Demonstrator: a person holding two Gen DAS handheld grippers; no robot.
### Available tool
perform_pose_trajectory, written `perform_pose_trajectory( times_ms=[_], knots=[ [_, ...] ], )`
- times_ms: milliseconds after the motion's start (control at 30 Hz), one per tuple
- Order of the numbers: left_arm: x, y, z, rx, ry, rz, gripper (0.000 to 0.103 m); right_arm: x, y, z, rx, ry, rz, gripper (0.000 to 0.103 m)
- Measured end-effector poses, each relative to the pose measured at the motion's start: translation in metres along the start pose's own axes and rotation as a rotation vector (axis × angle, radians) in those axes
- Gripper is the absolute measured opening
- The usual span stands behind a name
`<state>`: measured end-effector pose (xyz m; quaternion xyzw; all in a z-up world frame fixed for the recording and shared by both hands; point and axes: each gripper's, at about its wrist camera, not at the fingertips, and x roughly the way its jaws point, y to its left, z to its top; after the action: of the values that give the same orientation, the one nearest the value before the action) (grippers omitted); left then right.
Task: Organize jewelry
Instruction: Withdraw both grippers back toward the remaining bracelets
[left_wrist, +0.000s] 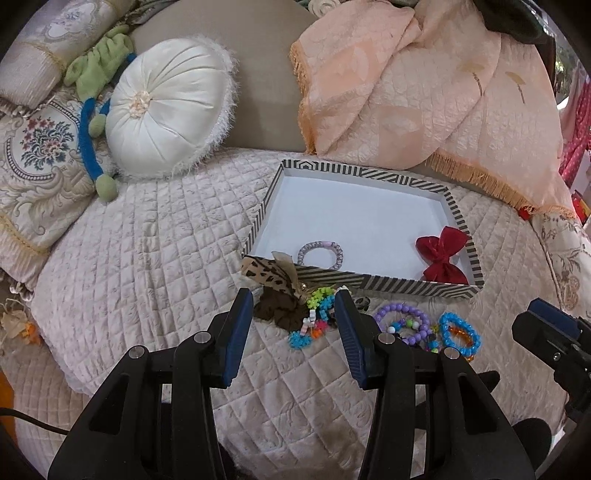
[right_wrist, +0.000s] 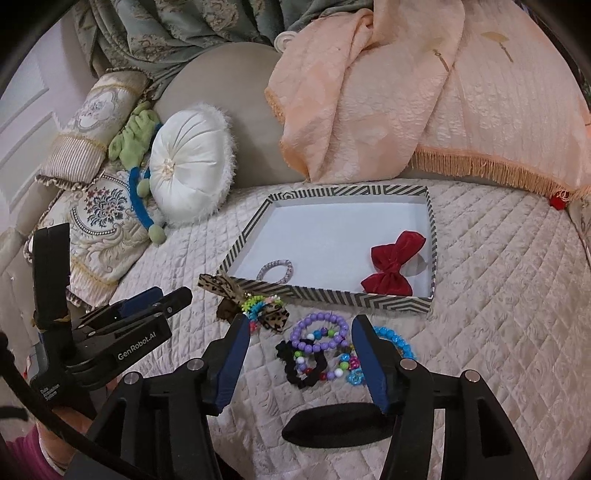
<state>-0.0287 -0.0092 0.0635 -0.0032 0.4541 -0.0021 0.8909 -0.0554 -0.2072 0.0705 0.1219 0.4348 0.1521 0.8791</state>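
While both grippers hover empty with jaws apart, the left gripper (left_wrist: 293, 306) and right gripper (right_wrist: 299, 326) face loose bracelets (right_wrist: 319, 334) lying just before the striped tray (right_wrist: 431, 236); best practice: pinch one purple strand singly, avoiding tangled neighbours.

1. A quilted, pale pink bedspread (right_wrist: 480, 258) with a diamond stitch covers the bed.
2. A grey-beige upholstered headboard (right_wrist: 229, 81) rises behind it.
3. A peach fringed throw (left_wrist: 424, 92) drapes over the headboard's right part.
4. A round white satin cushion (left_wrist: 166, 107) with a fuzzy trim leans against the headboard.
5. Just beside it lie a green and blue plush toy (left_wrist: 96, 74), an embroidered floral pillow (left_wrist: 40, 155) and a bolster (right_wrist: 85, 125).
6. A green damask curtain (right_wrist: 155, 29) hangs behind.
7. A white panelled door (right_wrist: 29, 99) stands at left.
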Motion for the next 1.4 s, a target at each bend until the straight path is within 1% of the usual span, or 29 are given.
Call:
perform_pose_trajectory(
  times_ms=[267, 500, 967, 1400],
  knots=[
    [-0.011, 0.001, -0.008, 0.003, -0.015, 0.006, 0.045, -0.007, 0.007, -0.006, -0.007, -0.002, -0.006, 0.058],
    [-0.016, 0.000, -0.013, 0.005, -0.013, 0.002, 0.045, -0.012, 0.011, -0.008, -0.013, -0.009, -0.012, 0.060],
    [-0.016, -0.001, -0.018, 0.007, 0.002, 0.005, 0.045, -0.008, 0.011, -0.013, -0.015, 0.017, -0.007, 0.061],
    [-0.010, 0.001, -0.018, 0.004, 0.015, 0.007, 0.045, -0.004, 0.007, -0.011, -0.007, 0.018, -0.011, 0.062]
  ],
)
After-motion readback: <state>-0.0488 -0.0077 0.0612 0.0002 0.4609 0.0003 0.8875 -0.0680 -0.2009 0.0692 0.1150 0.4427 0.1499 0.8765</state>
